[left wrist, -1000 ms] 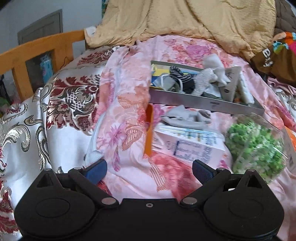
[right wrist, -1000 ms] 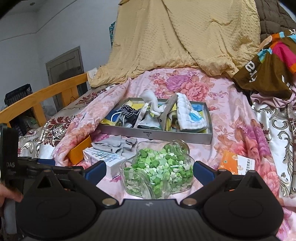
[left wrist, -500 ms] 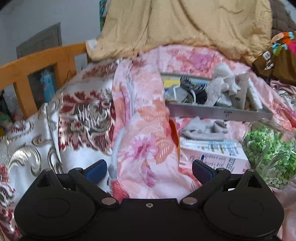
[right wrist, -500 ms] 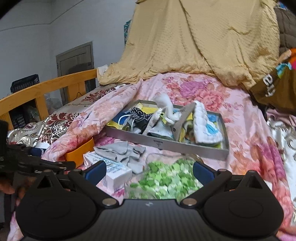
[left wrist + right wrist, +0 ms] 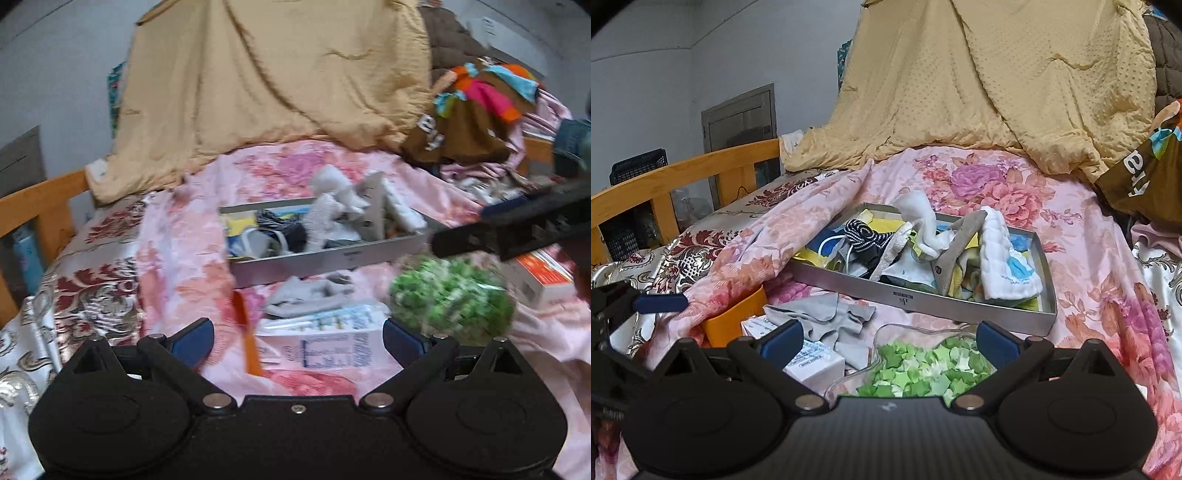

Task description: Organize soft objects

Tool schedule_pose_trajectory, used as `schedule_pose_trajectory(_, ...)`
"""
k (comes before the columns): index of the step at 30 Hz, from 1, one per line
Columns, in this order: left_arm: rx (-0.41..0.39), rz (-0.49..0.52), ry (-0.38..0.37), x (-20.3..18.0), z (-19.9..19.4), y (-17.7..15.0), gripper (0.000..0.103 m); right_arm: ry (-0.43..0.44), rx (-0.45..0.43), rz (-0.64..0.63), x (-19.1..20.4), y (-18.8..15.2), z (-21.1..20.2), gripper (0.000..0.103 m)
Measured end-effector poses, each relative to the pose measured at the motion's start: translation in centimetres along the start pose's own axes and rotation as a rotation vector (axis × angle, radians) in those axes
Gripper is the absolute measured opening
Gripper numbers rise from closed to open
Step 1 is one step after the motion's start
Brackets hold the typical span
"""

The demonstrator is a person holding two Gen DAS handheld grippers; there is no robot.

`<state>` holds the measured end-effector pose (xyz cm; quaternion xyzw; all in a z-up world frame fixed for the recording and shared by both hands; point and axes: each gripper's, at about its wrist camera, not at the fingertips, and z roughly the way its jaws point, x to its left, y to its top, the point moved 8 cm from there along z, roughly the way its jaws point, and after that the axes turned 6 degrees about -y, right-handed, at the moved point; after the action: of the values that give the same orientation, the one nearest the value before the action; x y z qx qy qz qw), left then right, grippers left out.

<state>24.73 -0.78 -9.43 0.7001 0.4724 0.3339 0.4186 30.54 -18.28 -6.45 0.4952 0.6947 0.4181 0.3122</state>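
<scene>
Grey cloth (image 5: 827, 319), crumpled and soft, lies on the pink floral bedspread (image 5: 1082, 258) just in front of the metal tray (image 5: 960, 306), partly draped over a white carton (image 5: 809, 360) that sits beside an orange container (image 5: 733, 321). Inside the tray more soft things are heaped: a white folded towel with a blue patch (image 5: 1008, 266), a striped dark sock (image 5: 864, 232), a white rag (image 5: 923, 218) sticking up, and a beige piece (image 5: 955, 247) leaning across them, all over yellow and blue scraps. Near the tray's front edge stands a clear heart-shaped dish (image 5: 886, 332) full of green paper stars (image 5: 923, 369). The right tool (image 5: 888, 339) hovers low over that dish with its blue-padded fingers spread wide and nothing between them. The left tool (image 5: 297, 339) is likewise wide open and empty, held above the carton and the orange container; from its blurred view the other tool's black bar crosses the right side, over an orange-and-white box (image 5: 543, 273). Behind everything a tan quilt (image 5: 997, 81) is piled against the wall, a brown garment with bright patches (image 5: 476, 114) lies to the right, and a wooden bed rail (image 5: 683, 177) runs along the left.
</scene>
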Motion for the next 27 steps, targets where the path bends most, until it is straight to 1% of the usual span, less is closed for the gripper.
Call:
schedule_pose_trajectory(5, 0.036, -0.005, -0.056, -1.0, 0.6, -0.6, 0.097, 0.018, 0.001, -0.012, 0.4, 0.2, 0.3, 0.102)
schedule_pose_trajectory(9, 0.053, 0.021, -0.101, -1.7, 0.7, -0.8, 0.097, 0.03, -0.003, -0.031, 1.1, 0.5, 0.9, 0.102)
schedule_pose_trajectory(12, 0.107, 0.002, -0.114, -1.6, 1.2, -1.5, 0.096, 0.042, -0.007, -0.045, 1.5, 1.1, 1.8, 0.102)
schedule_pose_trajectory(14, 0.146, -0.012, -0.084, -1.1, 1.7, -1.9, 0.094, 0.053, -0.006, -0.046, 1.8, 1.4, 2.4, 0.102)
schedule_pose_trajectory(17, 0.182, -0.062, -0.037, 0.1, 2.0, -2.4, 0.092, 0.069, -0.001, -0.046, 2.2, 1.8, 3.2, 0.102)
schedule_pose_trajectory(20, 0.197, -0.089, -0.007, 0.6, 2.1, -2.5, 0.092, 0.082, 0.01, -0.055, 2.7, 1.8, 4.0, 0.102)
schedule_pose_trajectory(24, 0.211, -0.086, 0.013, 0.7, 2.2, -2.5, 0.092, 0.094, 0.026, -0.072, 3.3, 1.8, 4.9, 0.102)
schedule_pose_trajectory(27, 0.217, -0.112, 0.024, 1.3, 2.4, -2.6, 0.092, 0.105, 0.041, -0.088, 3.9, 1.8, 5.5, 0.101)
